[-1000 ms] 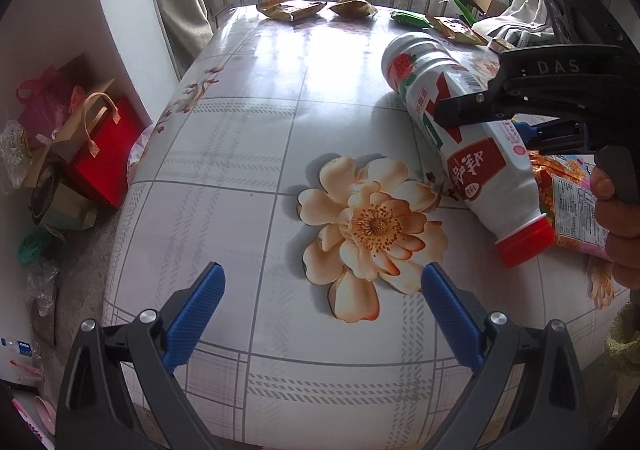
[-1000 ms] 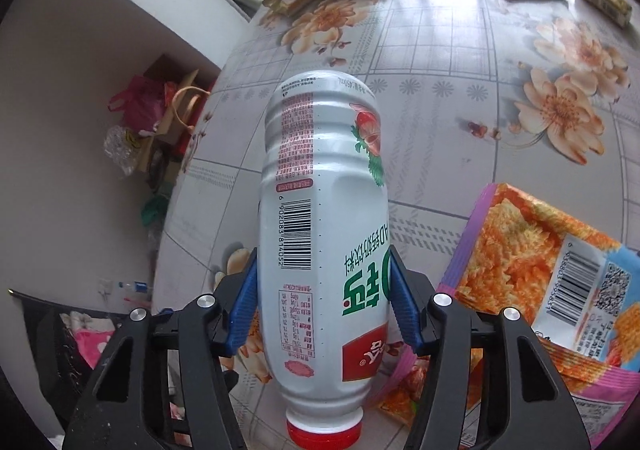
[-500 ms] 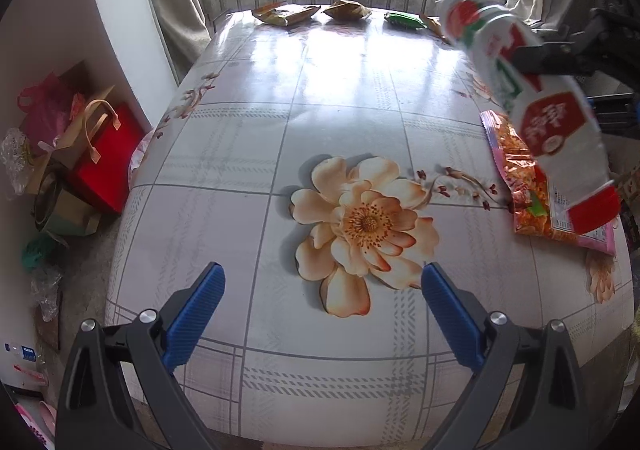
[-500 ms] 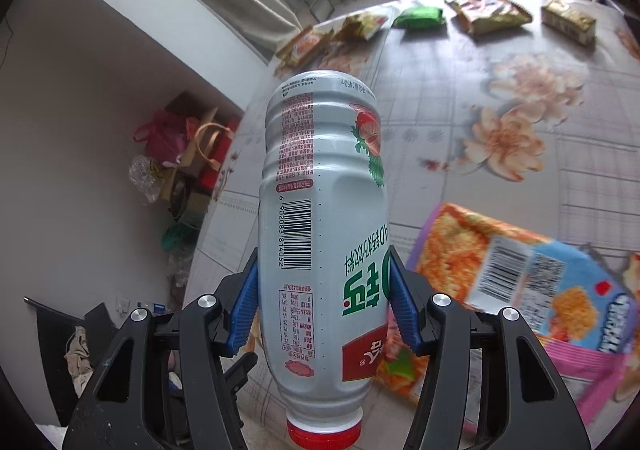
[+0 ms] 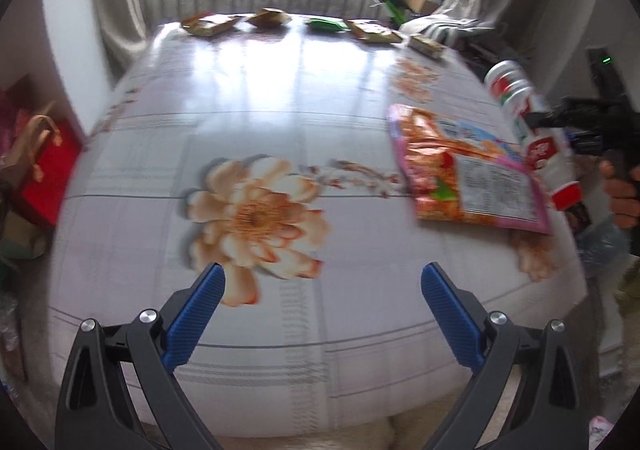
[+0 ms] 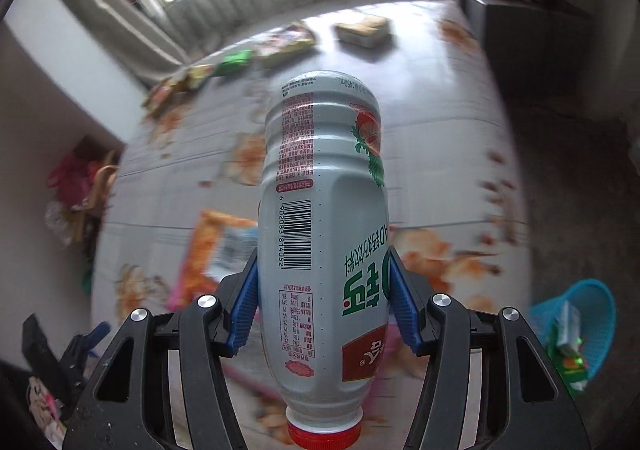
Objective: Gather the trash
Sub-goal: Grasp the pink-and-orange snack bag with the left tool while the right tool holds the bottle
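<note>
My right gripper (image 6: 322, 302) is shut on a white drink bottle (image 6: 324, 234) with a red cap, held in the air with its base pointing away from me. From the left wrist view the same bottle (image 5: 532, 133) hangs past the table's right edge, clamped in the right gripper. My left gripper (image 5: 322, 290) stands open above the table's near edge with nothing between its blue pads. An orange and pink snack bag (image 5: 464, 173) lies flat on the flowered tablecloth (image 5: 256, 137). A blue basket (image 6: 580, 314) with wrappers in it stands on the floor at the right.
Several snack packets (image 5: 212, 23) lie in a row along the table's far edge, by the window grille. A red gift bag (image 5: 44, 165) and other bags crowd the floor at the left. A dark cabinet (image 6: 520, 45) stands beyond the table's right side.
The right gripper lifted the bottle off the table and carried it right, past the table's edge. The snack bag it lay against is now uncovered. The left gripper drifted slightly and stayed open.
</note>
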